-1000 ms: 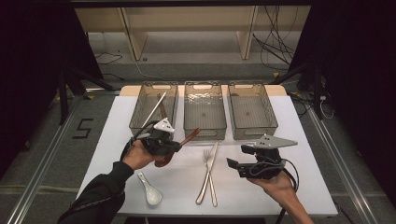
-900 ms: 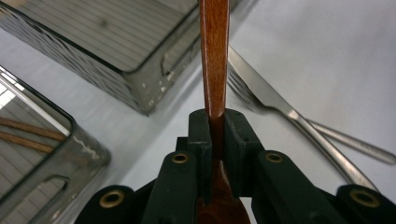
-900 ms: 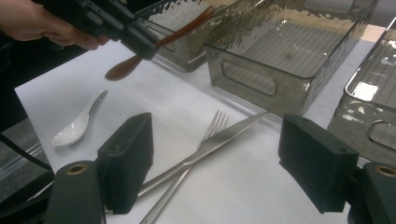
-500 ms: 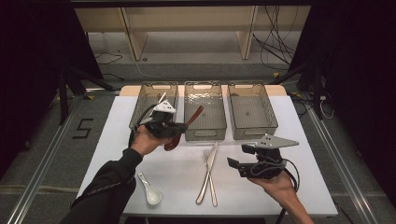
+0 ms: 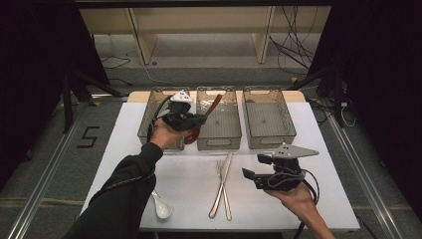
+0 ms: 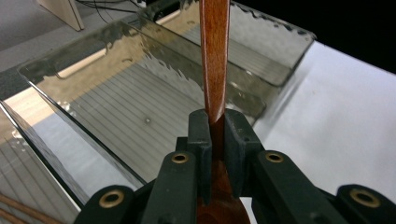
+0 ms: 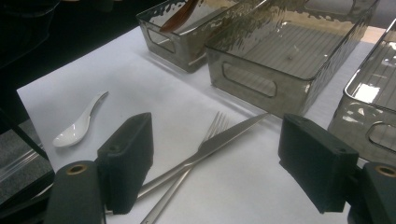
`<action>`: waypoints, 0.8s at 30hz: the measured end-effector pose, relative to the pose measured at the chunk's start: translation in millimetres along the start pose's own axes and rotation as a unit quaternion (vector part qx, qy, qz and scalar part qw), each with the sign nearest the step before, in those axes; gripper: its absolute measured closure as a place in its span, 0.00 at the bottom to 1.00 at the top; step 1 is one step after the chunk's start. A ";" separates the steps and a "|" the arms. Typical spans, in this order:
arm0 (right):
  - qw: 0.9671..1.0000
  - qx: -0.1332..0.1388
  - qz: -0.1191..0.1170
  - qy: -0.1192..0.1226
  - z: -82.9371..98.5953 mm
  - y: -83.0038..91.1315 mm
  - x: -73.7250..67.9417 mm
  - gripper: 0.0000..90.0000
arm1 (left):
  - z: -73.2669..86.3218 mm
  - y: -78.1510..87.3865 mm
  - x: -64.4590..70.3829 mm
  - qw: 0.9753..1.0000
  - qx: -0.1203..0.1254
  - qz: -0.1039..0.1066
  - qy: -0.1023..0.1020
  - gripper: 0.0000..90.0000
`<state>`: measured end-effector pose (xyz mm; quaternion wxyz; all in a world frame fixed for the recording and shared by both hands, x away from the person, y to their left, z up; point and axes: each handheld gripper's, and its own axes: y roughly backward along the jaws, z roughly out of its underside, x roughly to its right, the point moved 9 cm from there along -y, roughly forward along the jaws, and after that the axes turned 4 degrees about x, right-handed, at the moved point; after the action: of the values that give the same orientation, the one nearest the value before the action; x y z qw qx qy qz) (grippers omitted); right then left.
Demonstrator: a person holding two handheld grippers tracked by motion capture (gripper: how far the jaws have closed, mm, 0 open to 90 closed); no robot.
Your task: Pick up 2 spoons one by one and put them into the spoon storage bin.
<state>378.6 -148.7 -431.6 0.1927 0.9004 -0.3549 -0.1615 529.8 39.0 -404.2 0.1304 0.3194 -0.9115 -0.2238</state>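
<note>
Wooden spoon (image 6: 214, 56) reddish-brown, glossy; clamped upright in left gripper (image 6: 214, 135).

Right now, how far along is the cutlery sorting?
Done: chopsticks lie in the left bin. In hand: the left gripper is shut on a wooden spoon above the middle bin. Left: fork, knife and white spoon on the table; the right gripper is open.

Overhead light, even and bright on the white table (image 5: 318, 134); dark surround left and right of frame. Glare ripples on the clear bins (image 6: 140, 70) in both gripper views. Near jaws soft, slightly out of focus. Shadows short and faint.
</note>
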 end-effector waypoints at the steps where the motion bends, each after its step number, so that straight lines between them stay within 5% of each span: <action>1: 1.000 0.000 0.000 0.000 0.0 -0.1 -0.2 0.31 | -1.9 -1.2 -1.5 1.000 0.002 -0.002 -0.001 0.90; 13: 1.000 -0.002 -0.001 0.001 0.4 -0.4 -0.2 0.31 | -10.8 -20.1 -19.6 0.999 0.012 -0.013 0.029 0.90; 24: 1.000 -0.001 -0.002 0.001 0.2 -0.3 0.6 0.31 | -12.6 -38.8 -22.0 0.999 0.012 -0.015 0.043 0.90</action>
<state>379.1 -148.9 -432.0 0.1940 0.9011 -0.3530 -0.1609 571.7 22.0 -414.5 0.1626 0.3439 -0.9027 -0.2008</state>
